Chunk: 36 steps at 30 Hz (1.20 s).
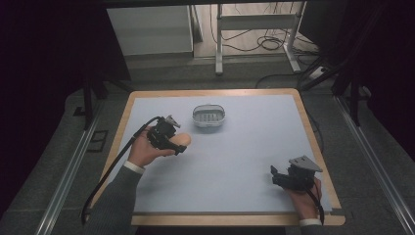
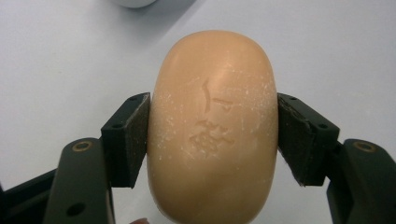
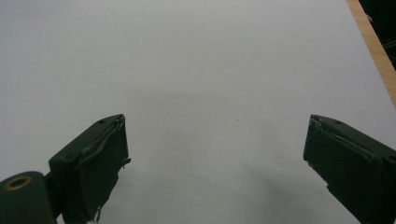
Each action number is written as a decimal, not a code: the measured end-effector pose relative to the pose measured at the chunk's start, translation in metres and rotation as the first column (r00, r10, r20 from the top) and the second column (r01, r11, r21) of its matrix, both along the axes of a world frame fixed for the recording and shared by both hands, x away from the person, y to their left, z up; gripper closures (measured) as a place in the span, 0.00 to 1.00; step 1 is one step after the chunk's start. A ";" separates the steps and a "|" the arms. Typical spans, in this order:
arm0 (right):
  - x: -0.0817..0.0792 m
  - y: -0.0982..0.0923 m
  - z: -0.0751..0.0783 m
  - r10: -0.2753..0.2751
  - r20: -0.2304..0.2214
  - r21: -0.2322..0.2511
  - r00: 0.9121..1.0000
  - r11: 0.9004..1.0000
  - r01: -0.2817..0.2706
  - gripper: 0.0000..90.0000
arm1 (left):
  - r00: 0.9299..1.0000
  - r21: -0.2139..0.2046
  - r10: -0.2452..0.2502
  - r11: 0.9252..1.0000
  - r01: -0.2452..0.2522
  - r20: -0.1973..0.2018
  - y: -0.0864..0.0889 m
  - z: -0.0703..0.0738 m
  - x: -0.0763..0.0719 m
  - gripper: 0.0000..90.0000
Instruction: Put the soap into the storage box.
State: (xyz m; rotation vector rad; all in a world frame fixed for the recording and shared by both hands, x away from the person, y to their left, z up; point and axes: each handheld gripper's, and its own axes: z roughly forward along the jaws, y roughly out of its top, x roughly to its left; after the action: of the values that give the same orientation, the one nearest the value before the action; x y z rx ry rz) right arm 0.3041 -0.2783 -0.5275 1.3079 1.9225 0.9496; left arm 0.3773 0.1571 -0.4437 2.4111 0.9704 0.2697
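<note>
An oval, peach-coloured bar of soap with stamped characters sits between the two pads of my left gripper, which press on its sides. In the high view the soap pokes out to the right of the left gripper, just above the white mat and a little left of centre. A white oval soap dish with a slotted floor stands beyond it at the back centre. My right gripper rests near the front right corner. In the right gripper view its jaws stand wide apart, the right gripper holding nothing.
A white mat covers a wooden-edged table. The dish's rim peeks in at the top of the left gripper view. Behind the table are a white frame and floor cables.
</note>
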 end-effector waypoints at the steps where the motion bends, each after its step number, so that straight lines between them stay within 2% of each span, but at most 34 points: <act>1: 0.000 0.000 0.000 0.000 0.000 0.000 1.000 1.000 0.000 0.07 | 1.000 0.005 0.000 1.000 0.000 0.000 0.000 0.001 0.001 0.35; 9: 0.000 0.000 0.000 0.001 -0.001 0.001 1.000 1.000 -0.001 0.07 | 1.000 0.018 -0.003 1.000 0.003 0.001 -0.004 0.002 0.009 0.35; 17: 0.000 0.001 0.000 0.004 -0.004 -0.007 1.000 1.000 -0.004 0.07 | 1.000 -0.003 -0.006 1.000 0.006 0.000 -0.009 0.006 0.014 0.36; 21: 0.000 0.000 0.000 0.003 -0.002 -0.001 1.000 1.000 -0.003 0.07 | 1.000 0.013 -0.014 1.000 0.014 0.003 -0.012 0.009 0.018 0.36; 36: 0.000 0.000 0.000 0.005 -0.001 0.001 1.000 1.000 -0.005 0.07 | 1.000 0.031 -0.013 0.999 0.013 0.004 -0.020 0.017 0.031 0.36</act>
State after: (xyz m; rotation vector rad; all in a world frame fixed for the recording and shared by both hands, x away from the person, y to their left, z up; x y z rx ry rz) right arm 0.3042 -0.2783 -0.5276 1.3047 1.9278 0.9526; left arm 0.4078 0.1369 -0.4270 2.4431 0.9547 0.2870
